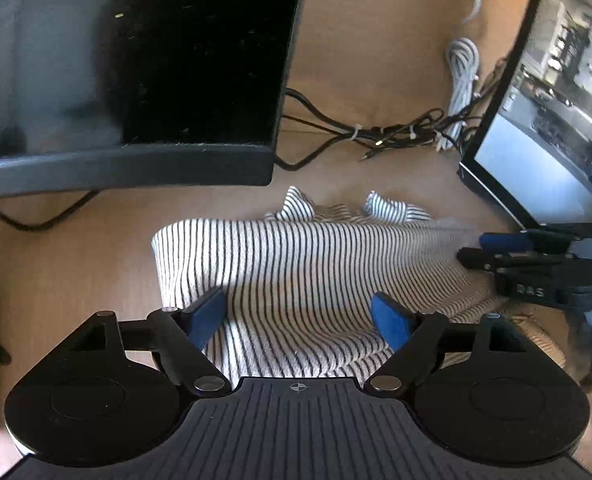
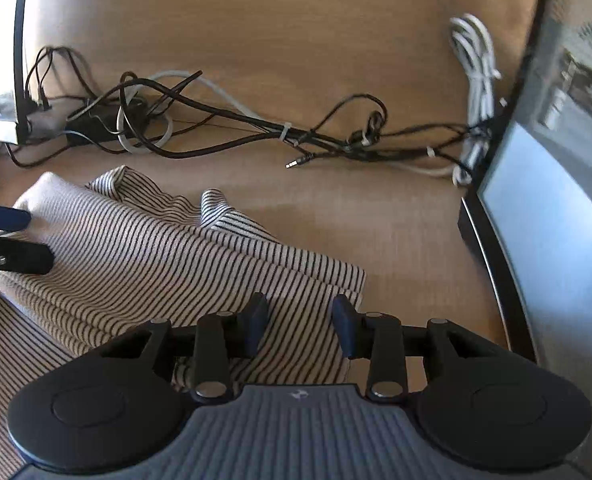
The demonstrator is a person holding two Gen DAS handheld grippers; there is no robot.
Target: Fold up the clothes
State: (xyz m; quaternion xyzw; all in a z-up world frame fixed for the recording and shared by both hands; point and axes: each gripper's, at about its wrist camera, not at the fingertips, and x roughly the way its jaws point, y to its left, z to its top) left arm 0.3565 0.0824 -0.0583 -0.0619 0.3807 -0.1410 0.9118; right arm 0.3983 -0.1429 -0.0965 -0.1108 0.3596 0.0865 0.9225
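Observation:
A black-and-white striped garment (image 1: 296, 264) lies partly folded on the wooden desk (image 1: 76, 260), with two small flaps sticking up at its far edge. My left gripper (image 1: 300, 314) hovers over the near part of it, its blue pads wide apart with only flat cloth below; it is open. In the right wrist view the same garment (image 2: 168, 256) runs from the left to a folded corner. My right gripper (image 2: 300, 322) stands over that corner with its pads apart and nothing pinched. The right gripper (image 1: 480, 248) also shows at the garment's right side, and the left gripper (image 2: 20, 240) at its left end.
A dark monitor (image 1: 176, 60) stands at the back left and a lit monitor (image 1: 556, 128) at the right, close to the garment. Tangled black cables (image 2: 224, 124) and a white cable coil (image 2: 476, 68) lie behind the cloth. Bare desk (image 2: 396, 208) lies between garment and right monitor.

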